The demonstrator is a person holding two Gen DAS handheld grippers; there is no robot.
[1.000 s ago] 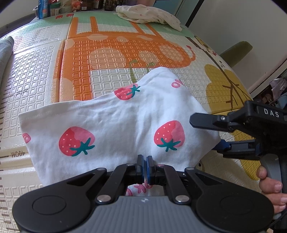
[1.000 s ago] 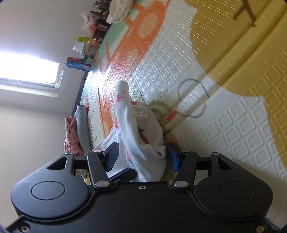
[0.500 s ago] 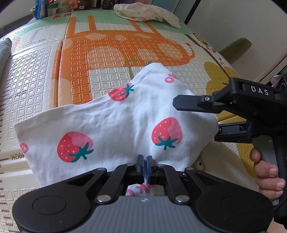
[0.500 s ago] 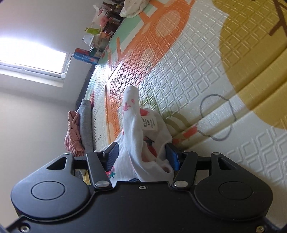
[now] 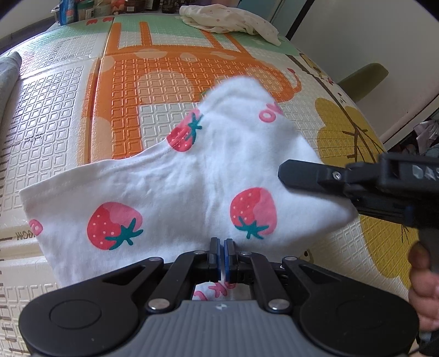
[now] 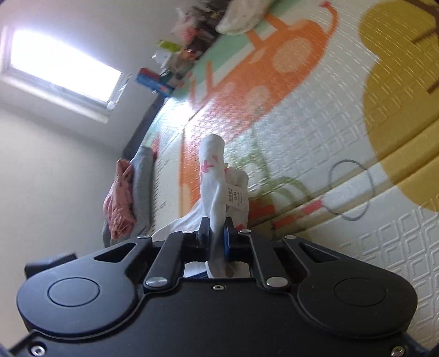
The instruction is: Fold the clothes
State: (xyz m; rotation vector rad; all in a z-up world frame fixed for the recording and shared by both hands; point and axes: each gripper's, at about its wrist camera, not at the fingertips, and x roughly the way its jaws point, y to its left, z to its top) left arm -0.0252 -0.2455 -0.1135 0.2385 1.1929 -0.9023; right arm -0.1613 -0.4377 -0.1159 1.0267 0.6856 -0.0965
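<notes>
- While I look through the left wrist camera, my left claw [image 5: 221,244] is pinched together on the near hem of the white strawberry-print garment [image 5: 170,186], which is spread over the patterned play mat [image 5: 55,109]; the right claw [image 5: 301,175] comes in from the right over its edge.
- Through the right wrist camera, my right claw [image 6: 216,230] has just been closing and now clamps a bunched fold of the garment [image 6: 214,175], its care label [image 6: 236,198] showing, above the mat [image 6: 329,137].

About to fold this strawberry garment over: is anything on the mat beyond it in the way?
Nothing visible blocks it. Beyond the strawberry garment the play mat lies bare; the spotted cloth sits apart at the far edge.
</notes>
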